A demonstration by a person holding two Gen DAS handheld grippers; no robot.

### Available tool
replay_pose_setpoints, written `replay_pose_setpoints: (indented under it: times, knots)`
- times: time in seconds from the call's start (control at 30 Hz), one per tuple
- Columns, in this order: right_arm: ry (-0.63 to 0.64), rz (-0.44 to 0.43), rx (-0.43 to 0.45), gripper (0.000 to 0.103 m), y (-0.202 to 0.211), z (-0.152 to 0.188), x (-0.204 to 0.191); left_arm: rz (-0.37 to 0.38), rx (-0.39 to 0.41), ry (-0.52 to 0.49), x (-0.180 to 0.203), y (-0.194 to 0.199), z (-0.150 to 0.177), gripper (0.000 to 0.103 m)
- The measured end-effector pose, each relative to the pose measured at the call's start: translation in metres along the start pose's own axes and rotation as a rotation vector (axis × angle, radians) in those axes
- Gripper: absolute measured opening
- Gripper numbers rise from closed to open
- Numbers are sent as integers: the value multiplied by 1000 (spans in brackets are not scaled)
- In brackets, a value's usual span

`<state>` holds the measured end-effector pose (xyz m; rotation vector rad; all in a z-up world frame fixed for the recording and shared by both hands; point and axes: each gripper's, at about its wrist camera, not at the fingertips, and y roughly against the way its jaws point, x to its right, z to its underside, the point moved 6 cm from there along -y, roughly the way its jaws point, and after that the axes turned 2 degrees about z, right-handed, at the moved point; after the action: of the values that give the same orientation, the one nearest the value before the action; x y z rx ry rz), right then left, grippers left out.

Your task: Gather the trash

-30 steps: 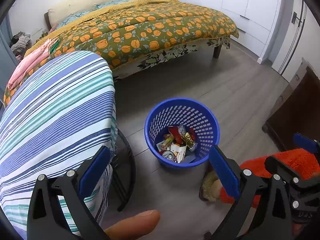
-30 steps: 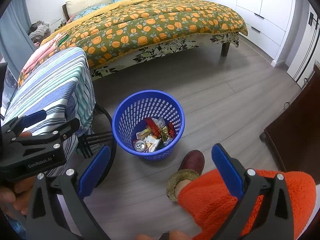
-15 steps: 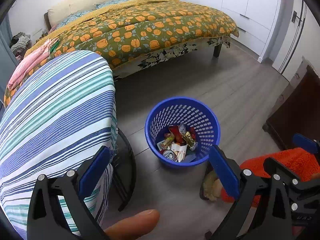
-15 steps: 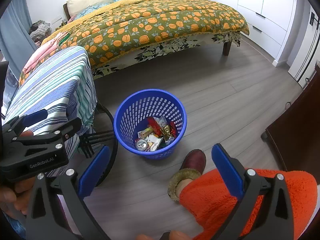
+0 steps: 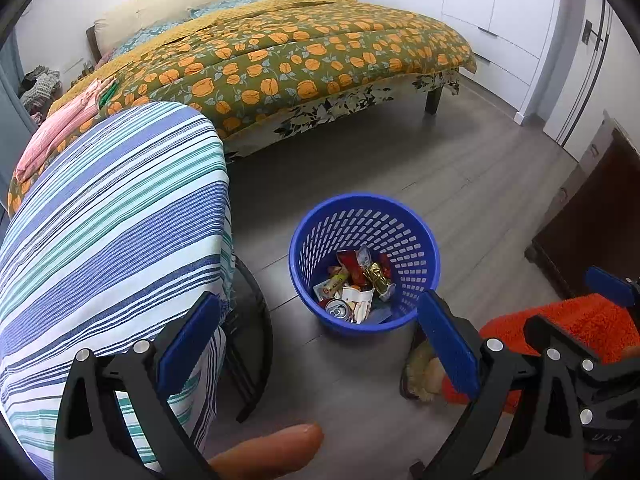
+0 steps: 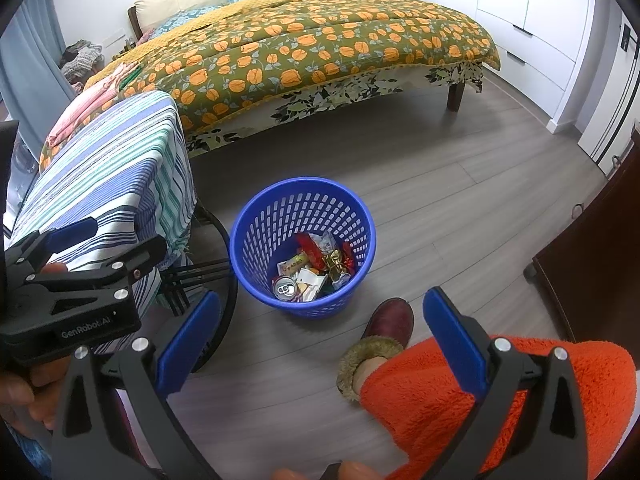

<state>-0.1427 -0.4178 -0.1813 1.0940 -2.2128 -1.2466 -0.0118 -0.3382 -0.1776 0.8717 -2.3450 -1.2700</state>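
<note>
A blue slotted basket [image 5: 360,201] [image 6: 304,182] stands on the grey wood floor. It holds a drink can [image 5: 338,308] [image 6: 285,289] and several crumpled wrappers [image 5: 362,274] [image 6: 322,258]. My left gripper [image 5: 318,308] hovers open above and in front of the basket, with nothing between its blue pads. My right gripper [image 6: 320,306] is also open and empty, and the basket lies just beyond its fingers. Each view catches the other gripper: the left gripper [image 6: 124,236] at the left edge, the right gripper [image 5: 568,304] at the lower right.
A table under a striped cloth [image 5: 112,220] [image 6: 104,172] stands left of the basket on black metal legs [image 6: 200,272]. A bed [image 5: 300,60] with a pumpkin-print cover fills the back. A person's orange fleece leg [image 6: 480,400] and dark red slipper [image 6: 390,320] are right of the basket. A dark cabinet [image 6: 600,264] is at the right.
Almost nothing: both views drift very slightly, and both grippers stay open and empty over the basket.
</note>
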Motion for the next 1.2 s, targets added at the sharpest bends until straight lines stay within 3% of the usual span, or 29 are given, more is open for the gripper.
replay_pose_setpoints:
  times: [1.2]
  knots:
    - [-1,0,-11,98,-5,4,1,9,-8,-6,-1,2,4,98]
